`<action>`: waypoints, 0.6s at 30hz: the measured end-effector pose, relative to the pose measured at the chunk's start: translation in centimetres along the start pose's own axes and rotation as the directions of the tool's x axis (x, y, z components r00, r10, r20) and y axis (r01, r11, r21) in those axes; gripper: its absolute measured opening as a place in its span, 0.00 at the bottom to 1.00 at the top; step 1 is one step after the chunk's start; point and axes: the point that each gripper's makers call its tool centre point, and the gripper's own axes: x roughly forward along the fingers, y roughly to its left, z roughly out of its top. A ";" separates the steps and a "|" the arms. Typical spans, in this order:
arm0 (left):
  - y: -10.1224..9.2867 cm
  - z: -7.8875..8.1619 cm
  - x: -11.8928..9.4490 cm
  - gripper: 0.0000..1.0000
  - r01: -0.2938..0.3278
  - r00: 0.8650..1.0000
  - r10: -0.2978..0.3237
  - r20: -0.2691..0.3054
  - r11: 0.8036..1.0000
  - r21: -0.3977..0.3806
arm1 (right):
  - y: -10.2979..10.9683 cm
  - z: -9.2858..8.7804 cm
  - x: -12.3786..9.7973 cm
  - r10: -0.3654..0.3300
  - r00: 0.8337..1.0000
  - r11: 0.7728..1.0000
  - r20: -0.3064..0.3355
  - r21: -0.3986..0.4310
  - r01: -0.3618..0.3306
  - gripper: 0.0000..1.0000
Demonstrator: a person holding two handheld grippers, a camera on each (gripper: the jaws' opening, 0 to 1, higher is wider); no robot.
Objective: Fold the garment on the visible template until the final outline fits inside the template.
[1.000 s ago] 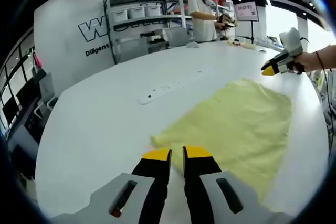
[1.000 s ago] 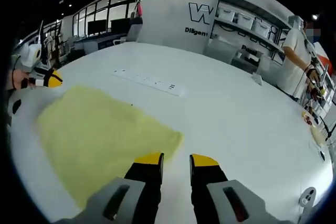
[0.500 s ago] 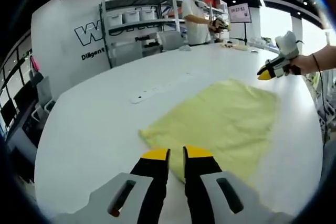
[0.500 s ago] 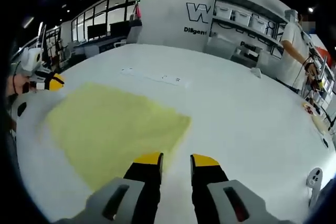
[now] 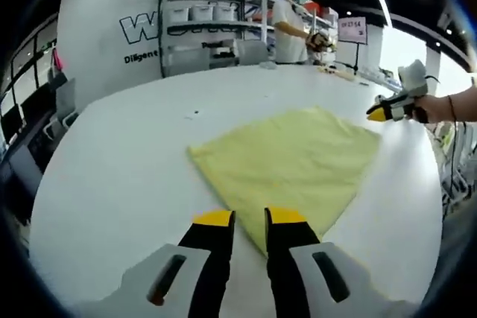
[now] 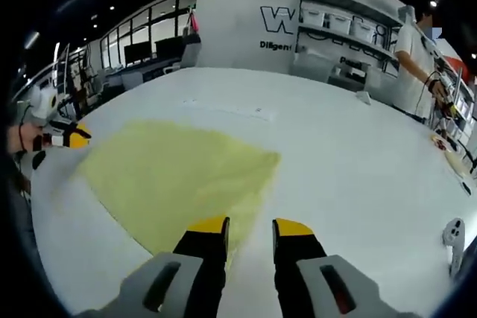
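A pale yellow garment (image 5: 291, 158) lies flat, folded into a rough square, on the white table (image 5: 112, 184). Its near corner runs under my left gripper (image 5: 250, 218), whose jaws stand open a narrow gap apart with nothing between them. Past the cloth's far right corner a hand holds my right gripper (image 5: 378, 115) just above the table. In the right gripper view the same garment (image 6: 175, 173) spreads left of centre. My right gripper (image 6: 250, 225) hangs open over its near edge, empty. My left gripper (image 6: 73, 136) shows at the cloth's far left corner.
A person (image 5: 289, 24) stands at the table's far side by a shelf rack (image 5: 209, 24) with white bins. A power strip (image 6: 223, 107) lies beyond the cloth. Small items (image 6: 447, 150) and a white object (image 6: 455, 232) sit on the table at the right.
Both views have shifted as the hands moved. Each gripper has come closer to the cloth, whose near corner now lies under the jaws. The cloth itself looks unmoved.
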 end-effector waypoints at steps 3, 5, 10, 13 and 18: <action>-0.4 -0.8 -0.6 0.22 0.020 1.000 -0.020 -0.004 1.000 -0.013 | 0.4 -0.5 -0.4 0.025 1.000 0.999 0.015 0.042 -0.026 0.20; -0.8 -1.3 -1.0 0.23 0.037 0.999 -0.037 -0.007 0.999 -0.009 | 0.7 -0.9 -0.7 0.033 0.999 0.998 0.014 0.043 -0.033 0.20; -1.4 -2.9 -1.2 0.25 0.083 0.996 -0.084 -0.029 0.996 -0.025 | 1.4 -1.7 -1.4 0.074 0.996 0.995 0.046 0.062 -0.077 0.23; -1.8 -3.7 -1.0 0.25 0.114 0.992 -0.116 -0.045 0.993 -0.030 | 2.1 -2.4 -1.8 0.097 0.994 0.993 0.042 0.058 -0.100 0.23; -2.6 -4.3 -0.6 0.24 0.156 0.986 -0.159 -0.054 0.986 -0.054 | 3.1 -3.7 -1.7 0.138 0.990 0.987 0.014 0.080 -0.139 0.23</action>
